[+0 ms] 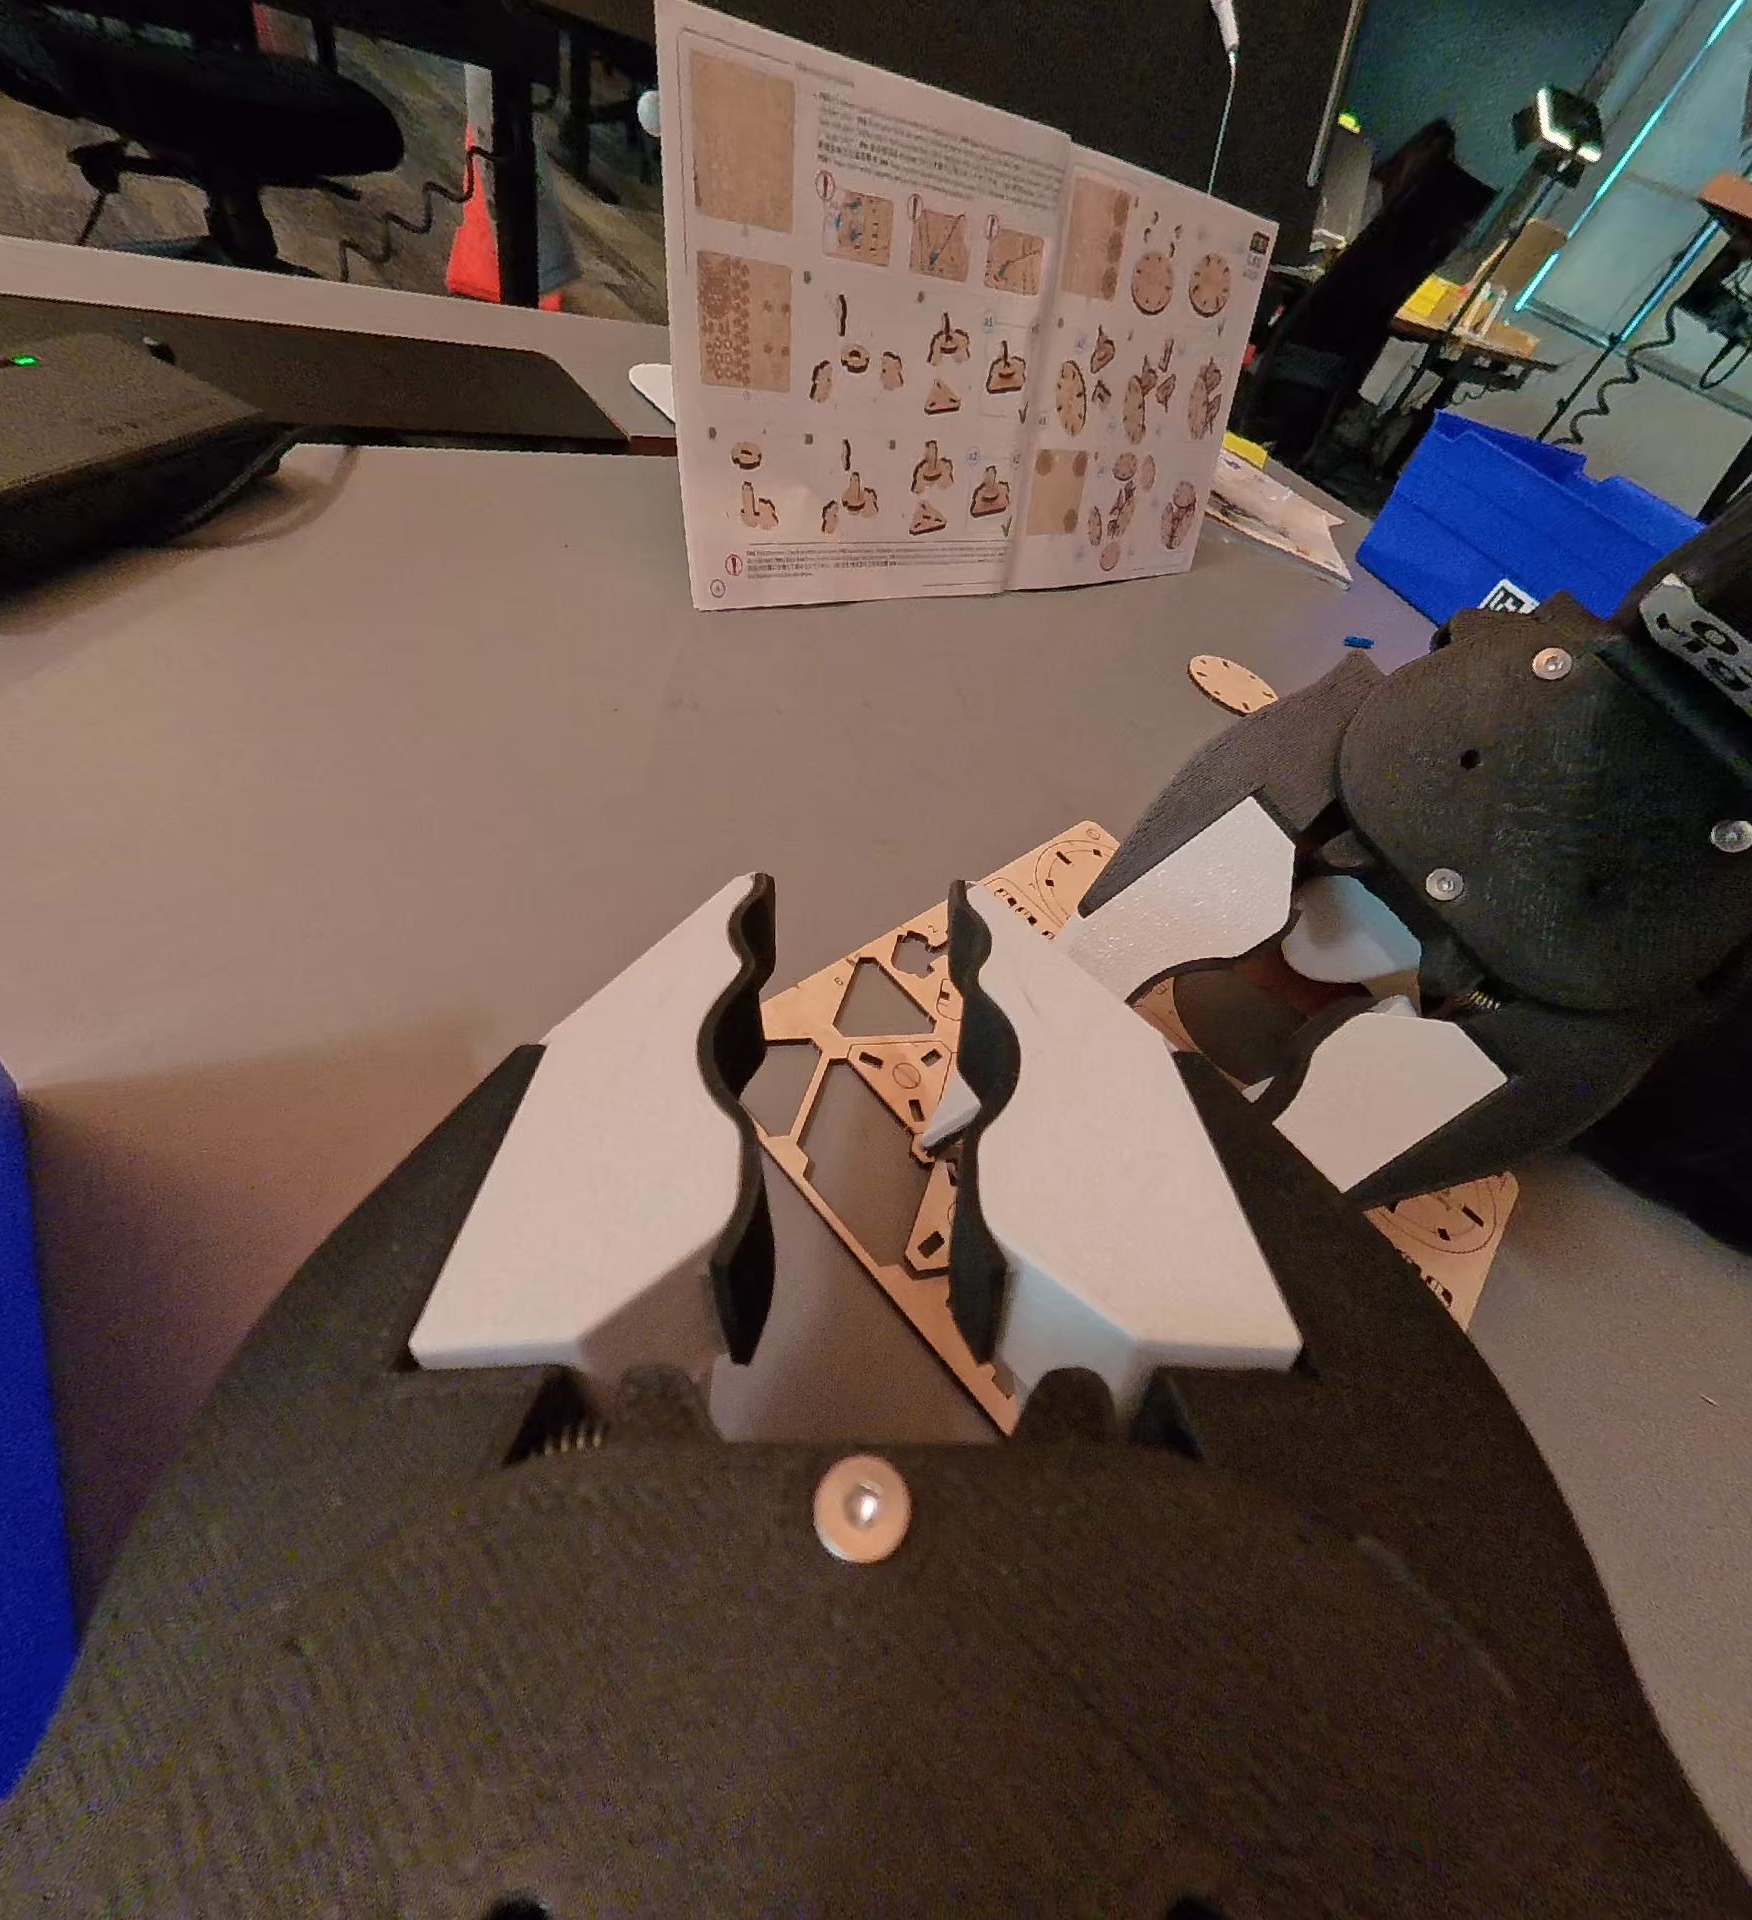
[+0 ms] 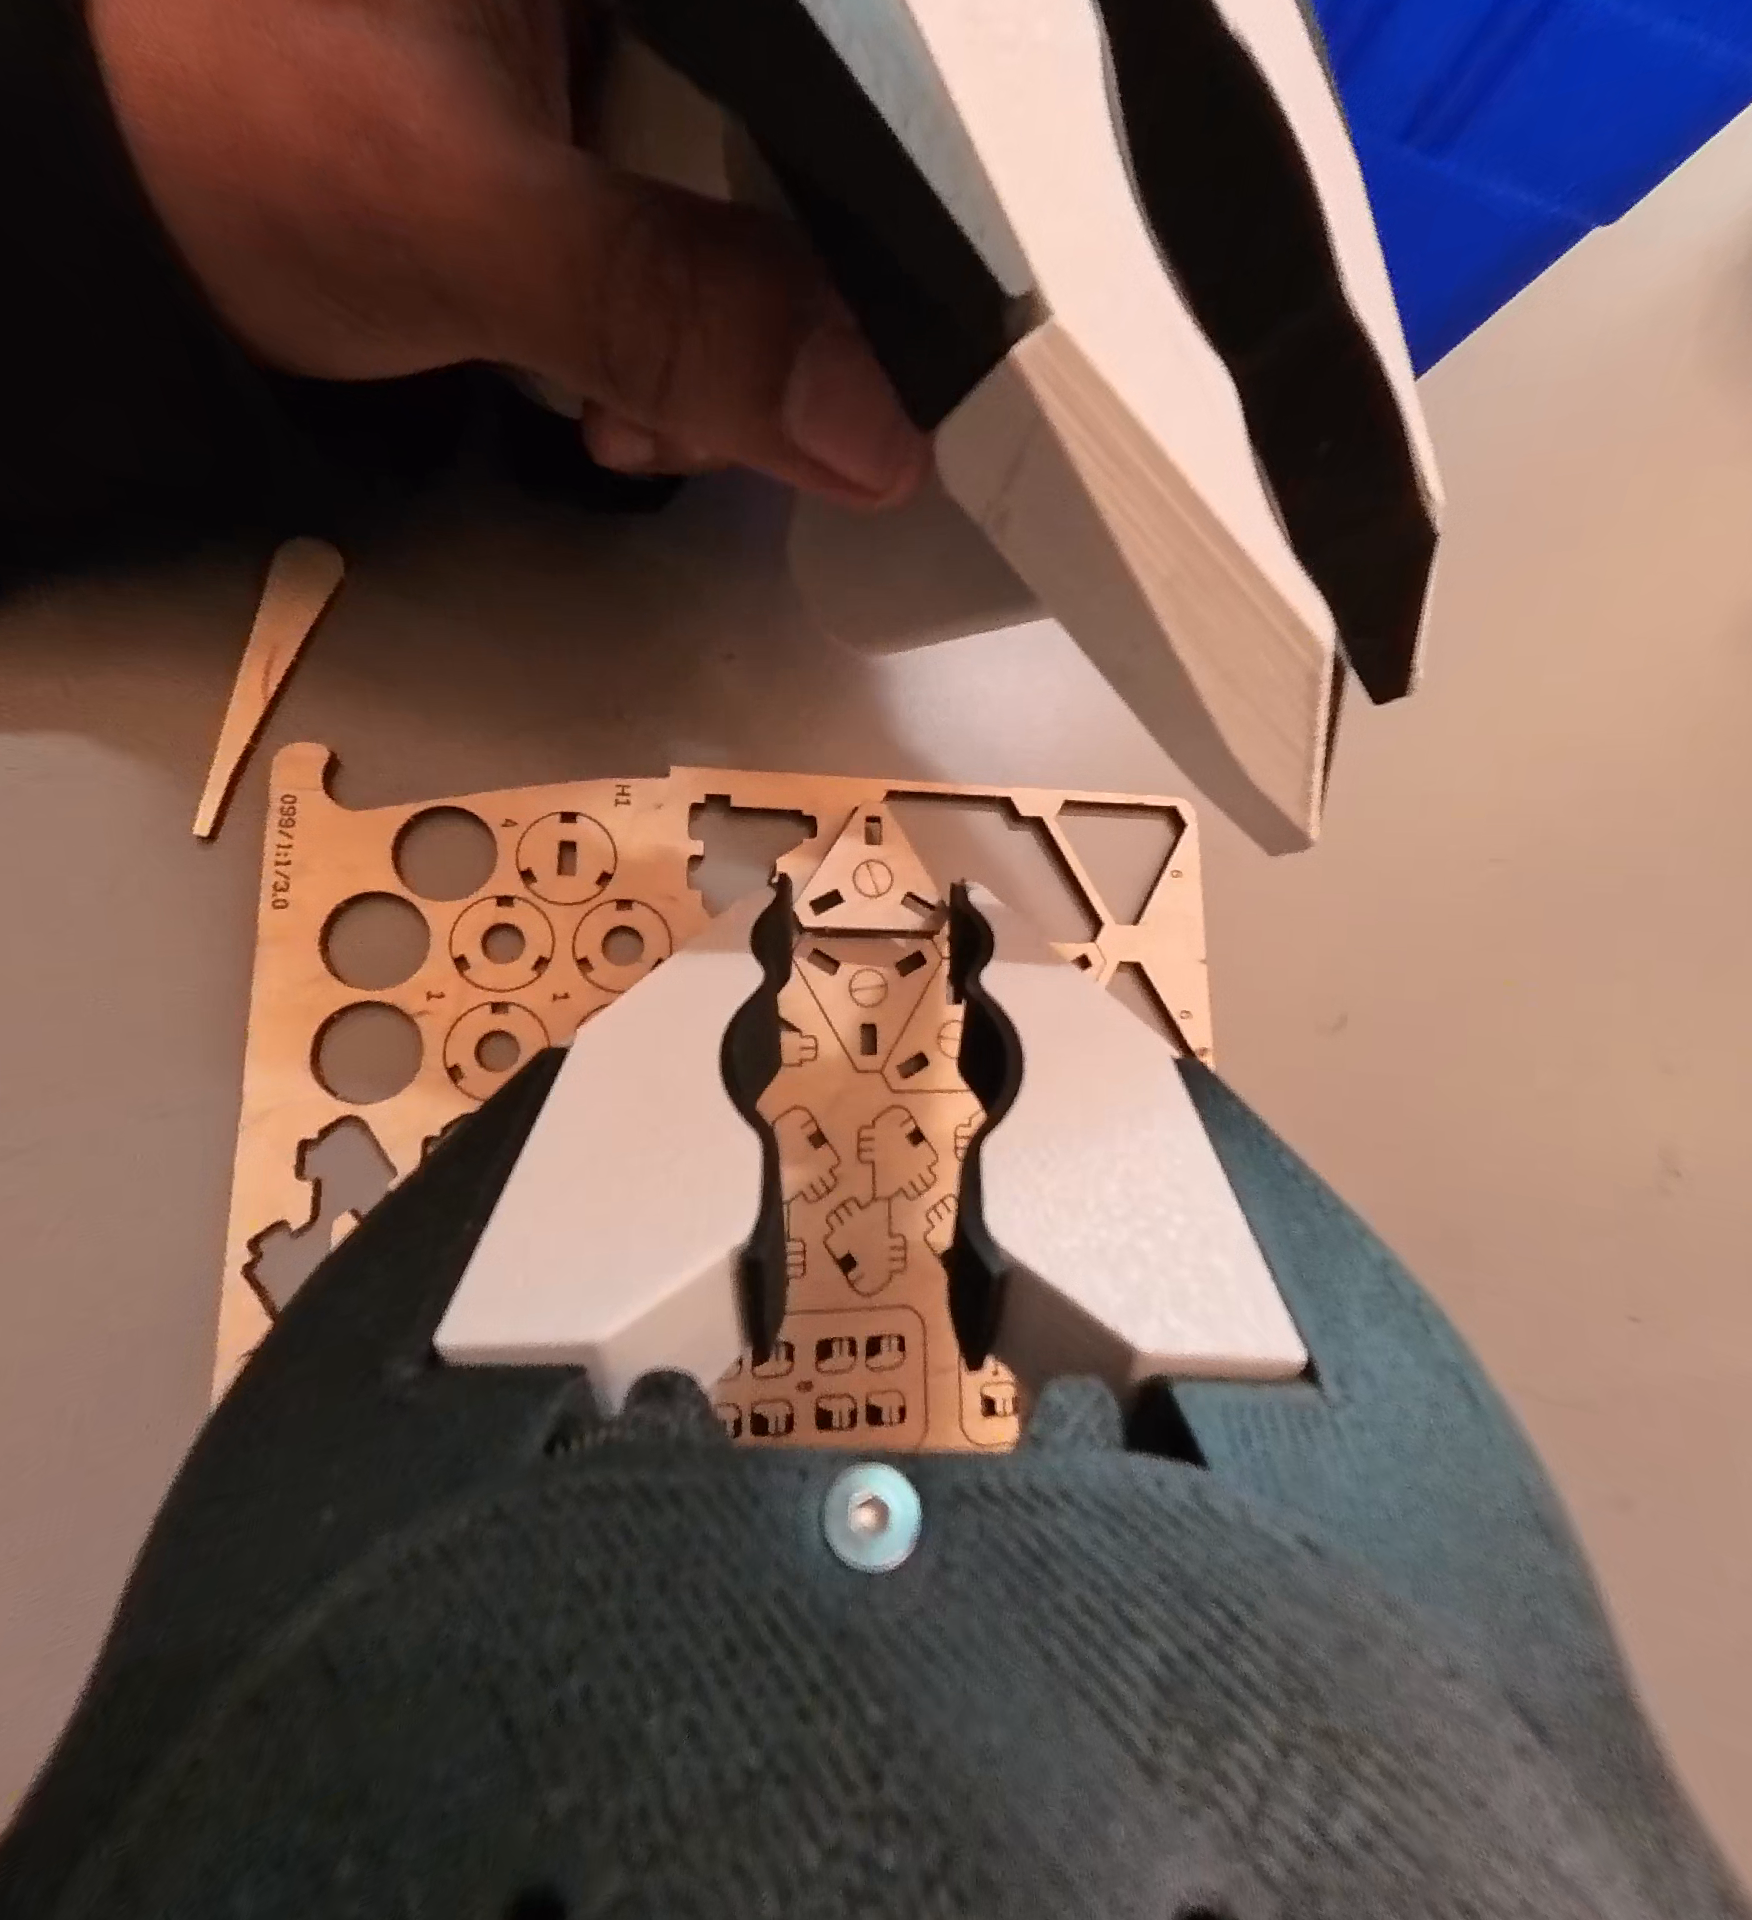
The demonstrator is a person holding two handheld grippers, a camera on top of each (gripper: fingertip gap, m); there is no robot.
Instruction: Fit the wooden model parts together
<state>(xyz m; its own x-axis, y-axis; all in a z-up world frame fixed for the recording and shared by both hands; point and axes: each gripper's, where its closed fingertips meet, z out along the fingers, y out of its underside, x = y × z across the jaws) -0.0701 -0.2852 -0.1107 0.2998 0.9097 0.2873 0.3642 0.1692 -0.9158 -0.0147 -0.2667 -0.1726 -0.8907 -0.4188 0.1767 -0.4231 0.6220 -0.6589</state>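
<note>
Both of your tongs stand released, gripping nothing. Your right tongs [image 2: 867, 914] hang over the wooden part sheet [image 2: 539, 862] lying flat on the desk [image 2: 72, 935], tips flanking a triangular piece [image 2: 867, 878]. Your left tongs [image 1: 861, 914] hover above the sheet's far corner.

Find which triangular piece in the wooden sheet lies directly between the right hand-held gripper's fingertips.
The upper triangular piece, pointing away from the camera. The triangle below it sits further back between the fingers; the triangular holes at right are empty.
</note>
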